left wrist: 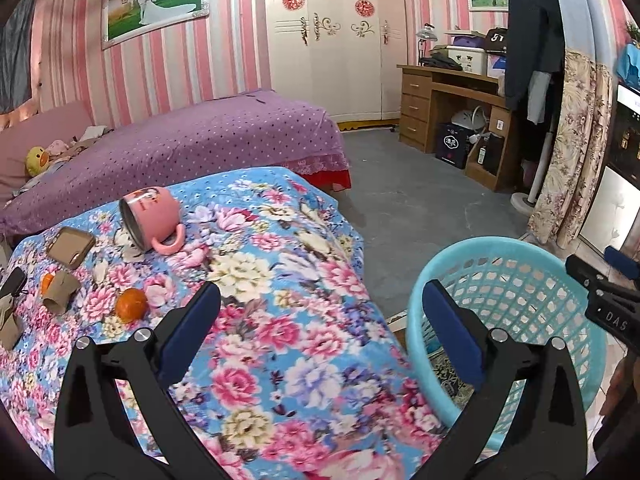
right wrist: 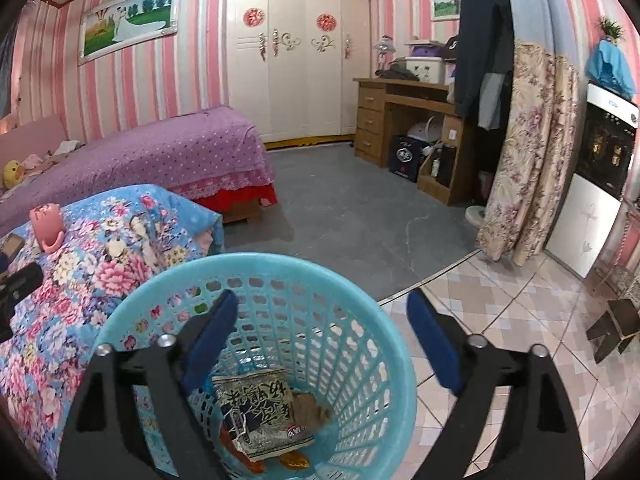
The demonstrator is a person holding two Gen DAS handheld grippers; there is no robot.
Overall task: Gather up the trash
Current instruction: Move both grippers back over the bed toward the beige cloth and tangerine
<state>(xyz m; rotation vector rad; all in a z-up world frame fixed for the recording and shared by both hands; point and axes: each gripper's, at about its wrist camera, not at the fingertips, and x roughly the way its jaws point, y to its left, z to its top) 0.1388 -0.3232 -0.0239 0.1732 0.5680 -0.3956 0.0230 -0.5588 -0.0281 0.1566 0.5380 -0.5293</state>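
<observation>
A light blue mesh basket [right wrist: 360, 344] stands on the floor beside the floral-covered table [left wrist: 280, 280]. Inside it lie a black-and-white snack wrapper [right wrist: 260, 408], a brown crumpled scrap [right wrist: 312, 408] and orange wrappers [right wrist: 296, 460]. My right gripper [right wrist: 322, 320] is open and empty above the basket. My left gripper [left wrist: 320, 312] is open and empty over the table's right edge, with the basket [left wrist: 540, 292] to its right. On the table's left lie cardboard tubes [left wrist: 60, 292] and a brown paper scrap [left wrist: 8, 320].
A tipped pink mug [left wrist: 154, 216], a phone [left wrist: 70, 246] and oranges [left wrist: 131, 305] lie on the table. A purple bed [left wrist: 200, 136] stands behind. A wooden desk [right wrist: 400, 120], a flowered curtain [right wrist: 524, 152] and a small dark stool [right wrist: 616, 324] are at right.
</observation>
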